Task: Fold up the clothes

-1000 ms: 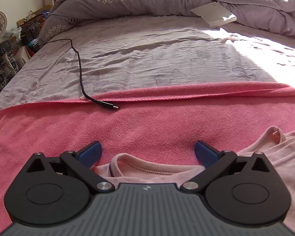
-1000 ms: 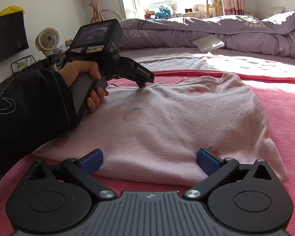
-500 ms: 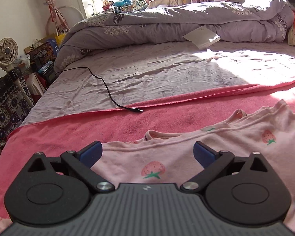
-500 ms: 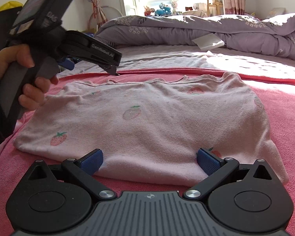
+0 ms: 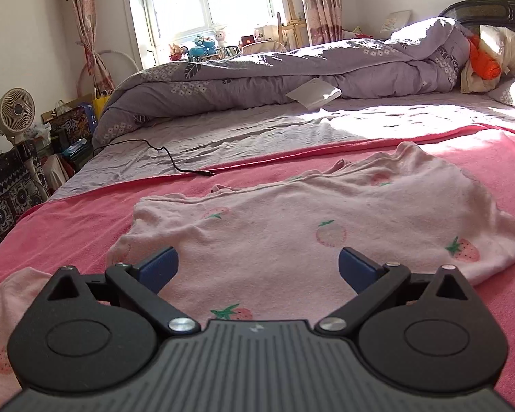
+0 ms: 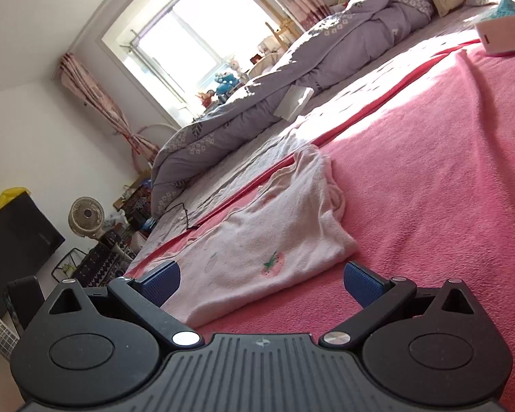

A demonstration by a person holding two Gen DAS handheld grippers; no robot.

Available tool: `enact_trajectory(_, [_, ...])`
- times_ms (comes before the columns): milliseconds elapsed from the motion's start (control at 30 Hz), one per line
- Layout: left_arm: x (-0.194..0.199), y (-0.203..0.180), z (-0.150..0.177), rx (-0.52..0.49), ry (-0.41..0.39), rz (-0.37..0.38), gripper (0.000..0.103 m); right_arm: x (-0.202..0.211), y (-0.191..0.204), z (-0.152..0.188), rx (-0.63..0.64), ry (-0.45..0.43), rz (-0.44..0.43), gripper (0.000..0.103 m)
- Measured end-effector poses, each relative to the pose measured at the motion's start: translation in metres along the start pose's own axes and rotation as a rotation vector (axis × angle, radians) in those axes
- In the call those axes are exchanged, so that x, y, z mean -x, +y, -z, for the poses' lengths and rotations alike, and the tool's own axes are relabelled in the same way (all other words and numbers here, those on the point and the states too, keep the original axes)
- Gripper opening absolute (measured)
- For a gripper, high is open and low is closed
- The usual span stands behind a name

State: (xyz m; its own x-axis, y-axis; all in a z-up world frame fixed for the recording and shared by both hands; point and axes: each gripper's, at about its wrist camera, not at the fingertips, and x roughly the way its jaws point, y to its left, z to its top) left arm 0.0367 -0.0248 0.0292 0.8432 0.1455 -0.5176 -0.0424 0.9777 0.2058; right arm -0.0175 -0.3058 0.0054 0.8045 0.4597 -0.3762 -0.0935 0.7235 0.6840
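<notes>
Both the left gripper (image 5: 257,267) and right gripper (image 6: 261,283) have pulled back from the pink shirt (image 5: 309,226), jaws wide apart, holding nothing.

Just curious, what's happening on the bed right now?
Both grippers, left and right, open, empty. Pink shirt lies folded on pink blanket. Nothing in the way.

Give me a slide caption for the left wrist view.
Open left gripper above a pink strawberry-print garment on a pink blanket.

Two low wrist views, both facing the pink shirt (image 5: 292,226) nearby.
</notes>
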Motion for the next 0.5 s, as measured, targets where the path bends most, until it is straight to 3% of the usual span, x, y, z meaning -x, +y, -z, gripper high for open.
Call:
enact_trajectory(100, [-0.016,-0.010,0.009,-0.038,0.078,0.000,0.102,-0.002,-0.014,-0.007,-0.064,0.006,0.006,0.099])
enact_trajectory(333, [-0.010,0.010,0.020,0.051,0.106,0.099,0.102,-0.017,-0.025,-0.017,-0.140,0.010,-0.038,0.101])
enact_trajectory(500, [-0.011,0.011,0.021,0.069,0.123,0.109,0.103,-0.026,-0.028,-0.027,-0.197,0.027,-0.083,0.102])
